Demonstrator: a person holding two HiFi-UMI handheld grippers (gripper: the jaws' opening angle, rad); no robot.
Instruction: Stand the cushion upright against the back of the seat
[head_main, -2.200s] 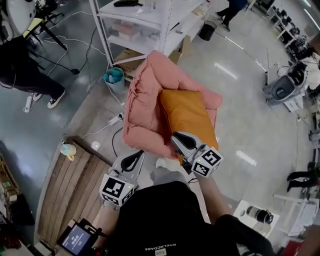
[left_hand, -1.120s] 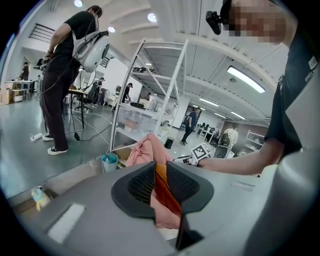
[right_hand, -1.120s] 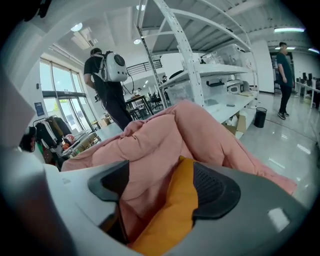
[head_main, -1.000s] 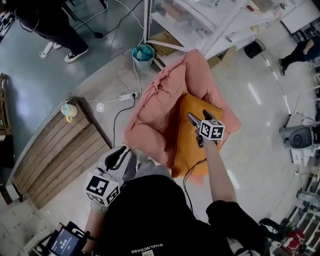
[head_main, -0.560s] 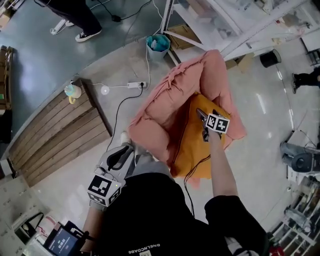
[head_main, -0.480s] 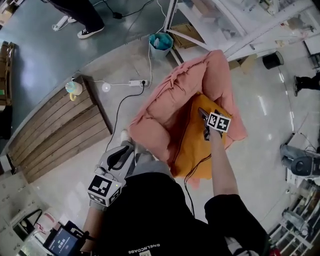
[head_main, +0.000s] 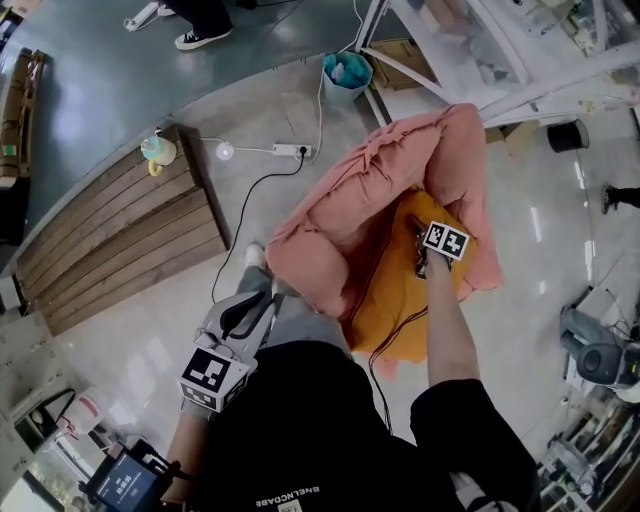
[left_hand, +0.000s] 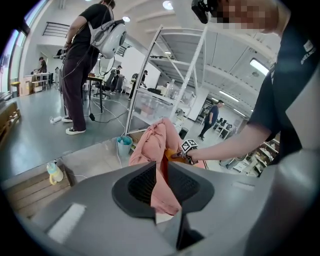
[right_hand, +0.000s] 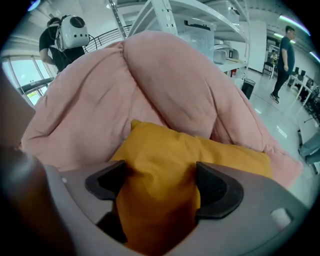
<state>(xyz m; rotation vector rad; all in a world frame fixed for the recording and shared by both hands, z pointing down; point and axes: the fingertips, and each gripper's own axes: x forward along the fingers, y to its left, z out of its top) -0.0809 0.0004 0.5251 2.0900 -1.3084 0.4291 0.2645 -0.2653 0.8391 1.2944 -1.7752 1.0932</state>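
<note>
Straddles orange fabric cushion (right_hand: 165, 150), right gripper (right_hand: 161, 188) fingers (right_hand: 216, 191) spread, just closing; left gripper (left_hand: 159, 181) fingers (left_hand: 142, 185) barely parted, empty. Risks nipping only loose cover, then dropping it.

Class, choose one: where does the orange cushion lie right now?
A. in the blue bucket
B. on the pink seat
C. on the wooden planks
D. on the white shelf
B: the head view shows the orange cushion resting on the pink seat, in front of the seat's back.
</note>
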